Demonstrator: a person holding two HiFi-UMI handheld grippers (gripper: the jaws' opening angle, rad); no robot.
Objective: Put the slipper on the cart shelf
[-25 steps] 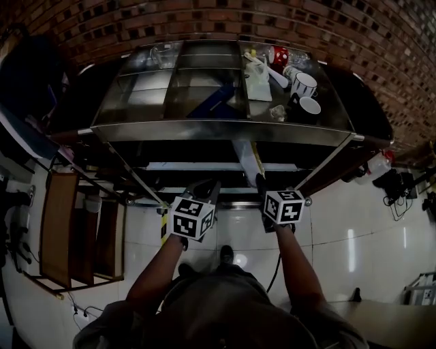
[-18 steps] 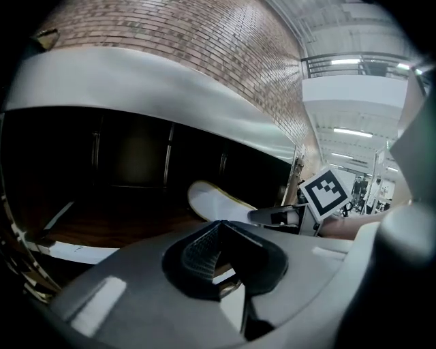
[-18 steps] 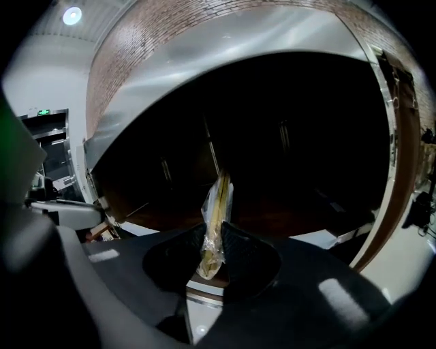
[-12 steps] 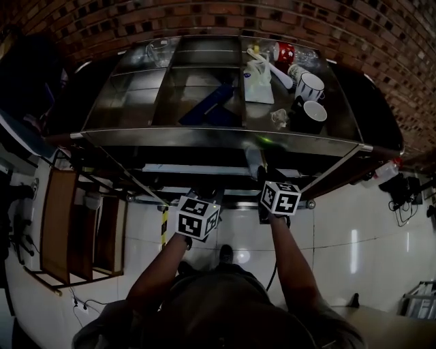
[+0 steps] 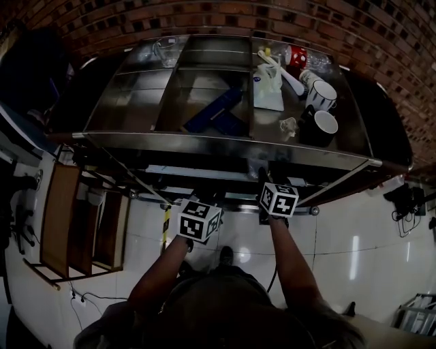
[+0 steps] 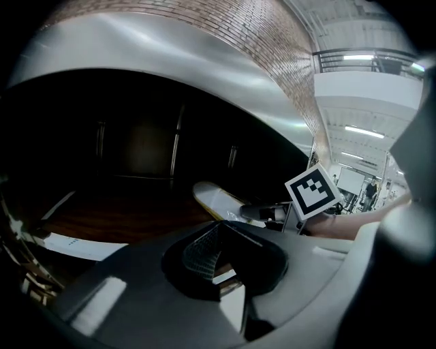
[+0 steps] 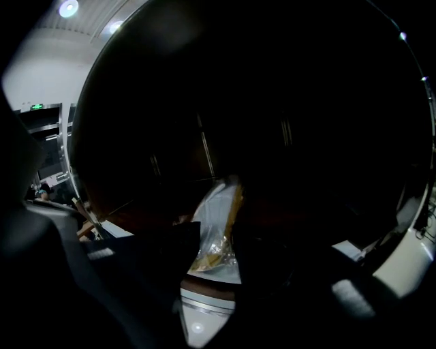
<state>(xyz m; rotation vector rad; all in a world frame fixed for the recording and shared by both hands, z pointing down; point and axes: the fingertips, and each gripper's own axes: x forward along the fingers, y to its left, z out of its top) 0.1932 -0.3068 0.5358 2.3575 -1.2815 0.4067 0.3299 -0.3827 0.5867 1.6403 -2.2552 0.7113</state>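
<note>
A person stands at a steel cart (image 5: 225,142) set against a brick wall (image 5: 204,17), holding a gripper in each hand at the front edge of the cart's dark lower shelf (image 6: 122,215).

The slipper (image 6: 214,199), pale and wrapped in clear plastic, lies flat on this lower shelf close to its front edge and towards its right side, with its length running back into the shelf. In the head view the top shelf hides it.

The right gripper (image 7: 216,262) points into the shelf. Its jaws have just been opening, and they now stand apart on either side of the slipper's near end.

The left gripper (image 6: 221,262) hangs just beside it at the same front edge. Its jaws are slightly apart, with nothing between them.

On the top shelf, towards the right back corner, stand a white mug (image 5: 325,94) and a dark mug (image 5: 325,125). A white container (image 5: 268,85) is near them, and a blue object (image 5: 214,111) lies in the middle section. The floor (image 5: 354,225) is glossy white tile.
</note>
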